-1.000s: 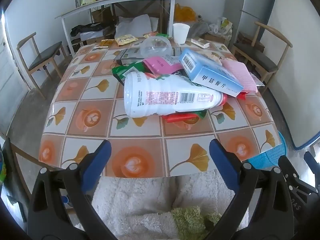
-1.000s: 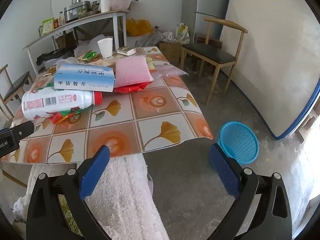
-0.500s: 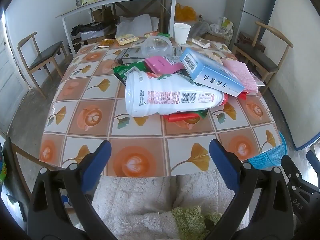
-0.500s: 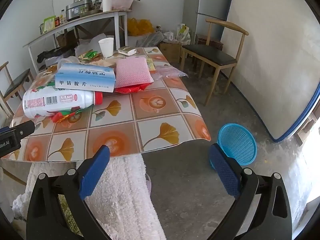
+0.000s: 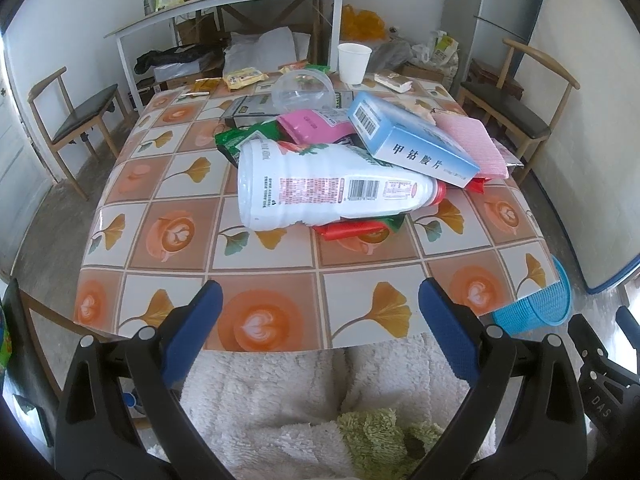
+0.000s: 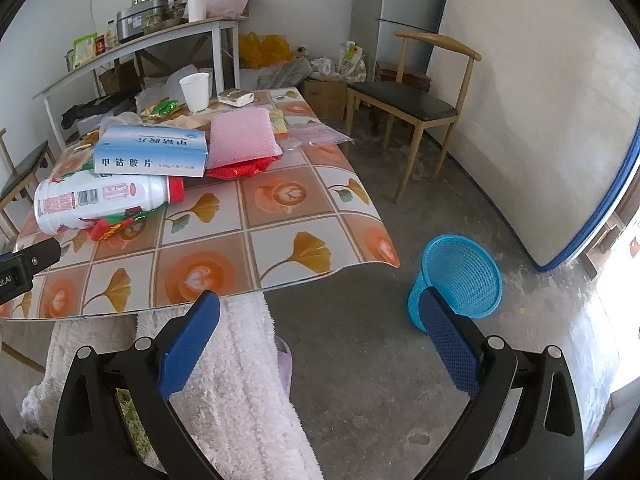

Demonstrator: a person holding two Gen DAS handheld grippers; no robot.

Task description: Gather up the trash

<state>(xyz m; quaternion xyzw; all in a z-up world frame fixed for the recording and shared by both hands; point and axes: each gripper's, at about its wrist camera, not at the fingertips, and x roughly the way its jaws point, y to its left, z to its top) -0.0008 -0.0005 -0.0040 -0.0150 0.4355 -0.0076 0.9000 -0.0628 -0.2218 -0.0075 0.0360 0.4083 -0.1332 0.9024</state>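
A heap of trash lies on the tiled table [image 5: 168,240]: a big white plastic bottle [image 5: 320,190] [image 6: 100,198] on its side, a light blue box [image 5: 412,140] [image 6: 150,152] leaning on it, a pink pad [image 5: 470,140] [image 6: 242,142], red and green wrappers [image 5: 356,228], a clear lid [image 5: 302,88] and a white paper cup [image 5: 353,63] [image 6: 196,91] at the back. My left gripper [image 5: 318,316] hangs open at the table's near edge, well short of the bottle. My right gripper [image 6: 318,320] is open over the floor by the table's right corner, next to a blue mesh basket [image 6: 460,276] [image 5: 536,300].
Wooden chairs stand to the left [image 5: 76,108] and right [image 6: 416,96] of the table. A white shelf table [image 5: 224,4] with pots and jars runs along the back wall. A person's fluffy white trousers [image 6: 240,380] fill the space below both grippers.
Both views have shifted slightly, the left gripper edging a little towards the table and the right view drifting; both grippers stay open and nothing on the table has moved.
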